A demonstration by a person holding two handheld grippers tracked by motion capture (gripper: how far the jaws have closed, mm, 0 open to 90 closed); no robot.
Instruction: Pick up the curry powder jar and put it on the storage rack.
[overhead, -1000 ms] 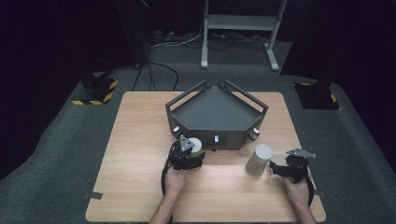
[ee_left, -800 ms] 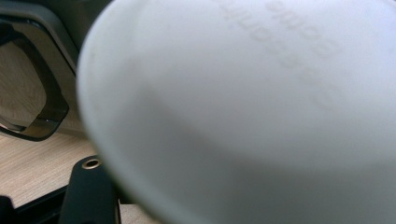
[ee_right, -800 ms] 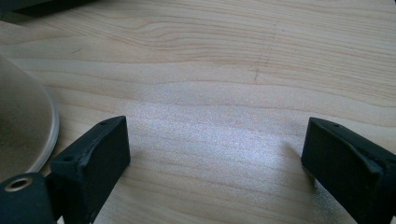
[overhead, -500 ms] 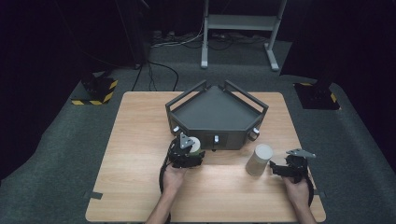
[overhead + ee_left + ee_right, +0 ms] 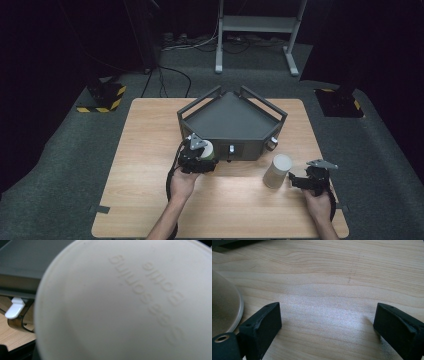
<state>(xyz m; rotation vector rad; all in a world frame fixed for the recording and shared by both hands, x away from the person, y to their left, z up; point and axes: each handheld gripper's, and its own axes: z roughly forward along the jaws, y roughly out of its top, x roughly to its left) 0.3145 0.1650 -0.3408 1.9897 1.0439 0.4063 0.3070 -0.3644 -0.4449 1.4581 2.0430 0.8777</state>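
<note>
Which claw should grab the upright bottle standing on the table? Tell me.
Right. The right claw is open beside the upright bottle, while the left claw is already occupied by a white seasoning bottle.

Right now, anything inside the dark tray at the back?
The tray floor that shows looks bare. Its front left corner is covered by the left tool and the white bottle it holds up.

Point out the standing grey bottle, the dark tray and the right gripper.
grey bottle [image 5: 277, 171]: high view, middle of its side.
dark tray [image 5: 230, 118]: high view, bare floor.
right gripper [image 5: 327, 322]: right gripper view, midway between its open jaws.
</note>
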